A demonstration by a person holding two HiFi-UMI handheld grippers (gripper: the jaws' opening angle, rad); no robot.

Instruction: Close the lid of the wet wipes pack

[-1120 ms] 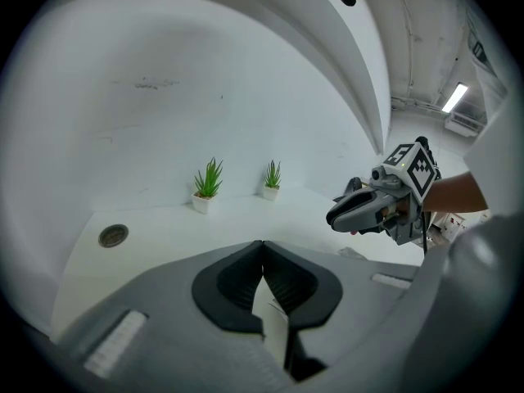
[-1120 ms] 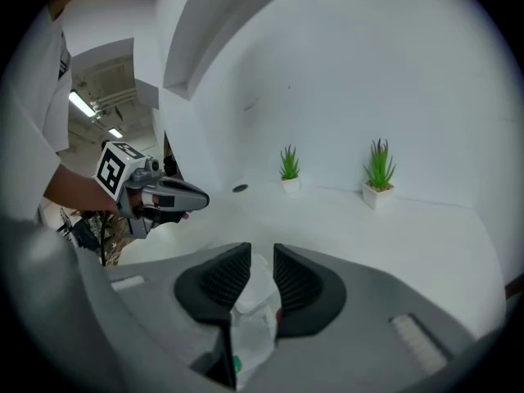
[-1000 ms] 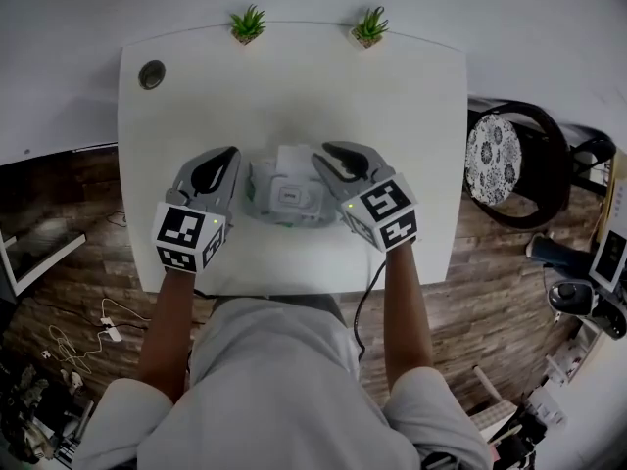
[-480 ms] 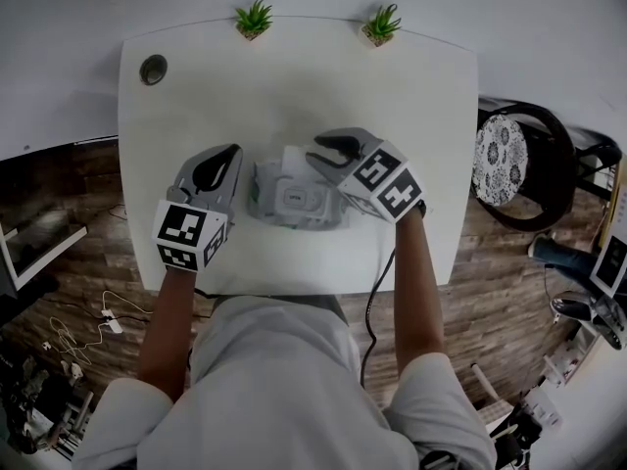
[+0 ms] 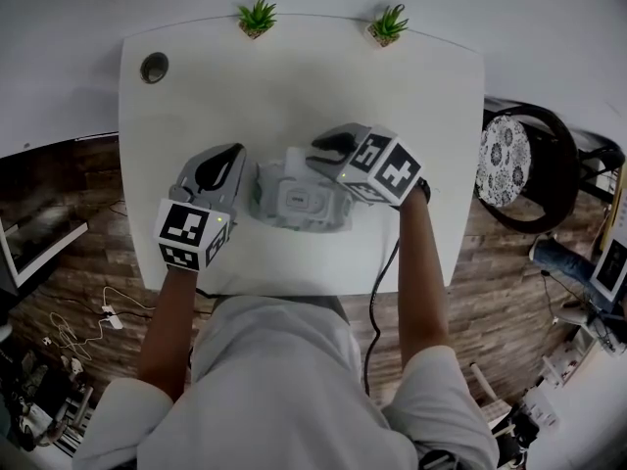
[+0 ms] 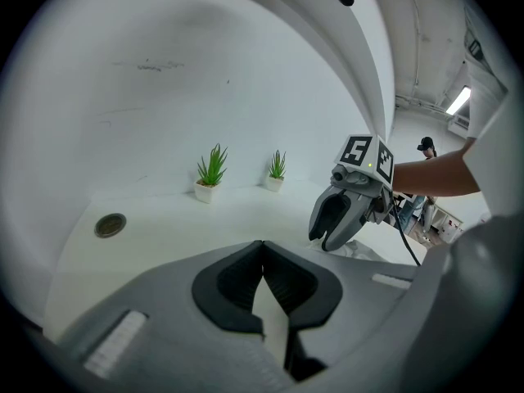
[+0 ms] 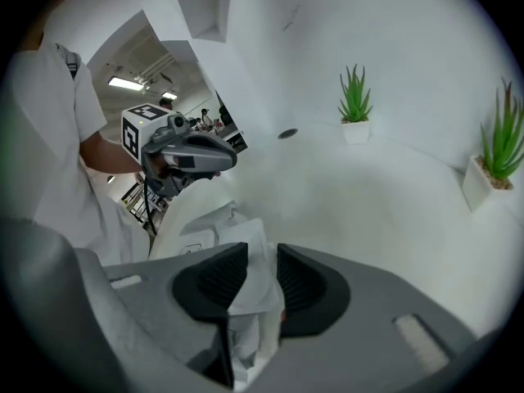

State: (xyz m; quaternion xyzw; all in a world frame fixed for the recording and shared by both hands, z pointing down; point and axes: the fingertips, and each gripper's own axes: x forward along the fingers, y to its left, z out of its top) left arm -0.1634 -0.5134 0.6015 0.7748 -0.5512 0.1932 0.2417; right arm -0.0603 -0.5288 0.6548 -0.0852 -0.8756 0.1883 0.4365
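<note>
Two tools meet at the wipes pack (image 5: pixel 299 204) on the bench (image 5: pixel 294 76). Your right tool (image 5: pixel 328 150) has tipped over the raised lid (image 7: pixel 250 260), its jaws just opened loosely around it, likely ready to press down. Your left tool (image 5: pixel 217 163) sits clenched and empty alongside.

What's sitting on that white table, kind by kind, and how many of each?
Potted plants: 2
Wet wipes pack: 1
Round cable port: 1
Total: 4
</note>
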